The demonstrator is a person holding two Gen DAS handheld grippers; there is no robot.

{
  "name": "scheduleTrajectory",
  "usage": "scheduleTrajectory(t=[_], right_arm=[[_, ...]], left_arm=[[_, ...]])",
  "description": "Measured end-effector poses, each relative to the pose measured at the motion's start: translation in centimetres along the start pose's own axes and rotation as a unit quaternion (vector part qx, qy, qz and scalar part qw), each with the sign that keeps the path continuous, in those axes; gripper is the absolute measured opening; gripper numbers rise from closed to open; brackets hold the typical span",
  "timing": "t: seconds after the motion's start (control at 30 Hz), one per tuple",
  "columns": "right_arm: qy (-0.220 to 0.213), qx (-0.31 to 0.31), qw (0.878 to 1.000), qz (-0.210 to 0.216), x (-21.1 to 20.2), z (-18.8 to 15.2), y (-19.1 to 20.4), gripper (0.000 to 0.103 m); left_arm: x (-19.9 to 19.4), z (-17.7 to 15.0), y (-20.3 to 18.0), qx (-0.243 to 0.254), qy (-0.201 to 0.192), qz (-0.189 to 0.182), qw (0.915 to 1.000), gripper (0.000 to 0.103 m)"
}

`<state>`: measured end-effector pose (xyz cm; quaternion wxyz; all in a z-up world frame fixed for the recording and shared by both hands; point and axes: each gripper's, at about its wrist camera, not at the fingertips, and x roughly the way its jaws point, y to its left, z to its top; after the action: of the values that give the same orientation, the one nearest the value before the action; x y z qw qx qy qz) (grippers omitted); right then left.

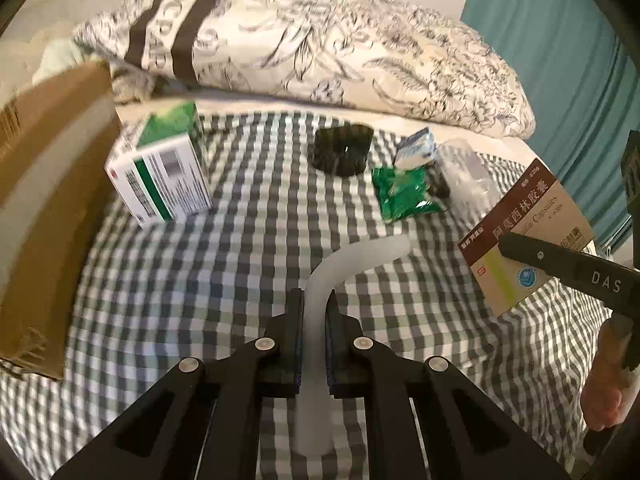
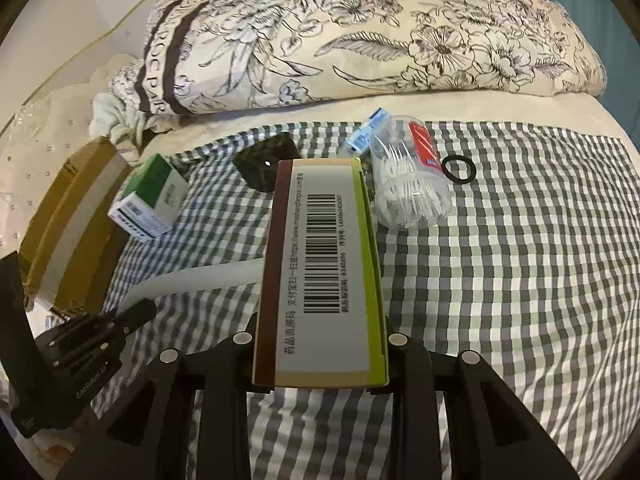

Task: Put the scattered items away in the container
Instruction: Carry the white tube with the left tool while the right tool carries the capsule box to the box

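While the left gripper [image 1: 316, 304] clamps a white bent tube [image 1: 352, 260] above the checked cloth [image 1: 240, 264], the right gripper [image 2: 320, 328] pinches a medicine carton [image 2: 320, 272] between its jaws. Off to the left sits the cardboard box [image 1: 44, 208], with a green-and-white box [image 1: 160, 176] just beside it.

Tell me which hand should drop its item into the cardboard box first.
Probably left. The left gripper, shut on the white tube, sits nearer the cardboard box at that side. The right gripper holds the capsule box farther away.
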<state>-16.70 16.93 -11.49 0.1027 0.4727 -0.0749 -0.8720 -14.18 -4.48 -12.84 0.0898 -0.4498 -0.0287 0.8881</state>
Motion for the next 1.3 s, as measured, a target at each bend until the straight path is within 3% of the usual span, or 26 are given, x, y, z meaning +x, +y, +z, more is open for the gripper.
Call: scheduleTrajectory(t=[0.43,0.8,1.03,1.3], right_arm=[[-0.025,-0.034,0.999,-0.035,-6.5,-1.7,3.7,0.029],[-0.059,-0.049,0.996,-0.033,-12.5,-2.9,7.0,0.029],[-0.084,-0.050,0.995,-0.011,-15.4,-2.4,9.5,0.029],[-0.094,-0.072,0.993,0.018,-15.9,-0.6,13.7,0.029]], left_arm=[[-7.3,0.5,-2.1,-0.002,-0.013,0.032,0.9994,0.009],[-13.3,0.8,-2.5,-0.002,-0.041,0.051,0.9978,0.009],[-16.6,1.9,-1.2,0.012,-0.053,0.078,0.9955,0.009],[-19.7,3.6,2.1,0.004,-0.074,0.092,0.9930,0.009]])
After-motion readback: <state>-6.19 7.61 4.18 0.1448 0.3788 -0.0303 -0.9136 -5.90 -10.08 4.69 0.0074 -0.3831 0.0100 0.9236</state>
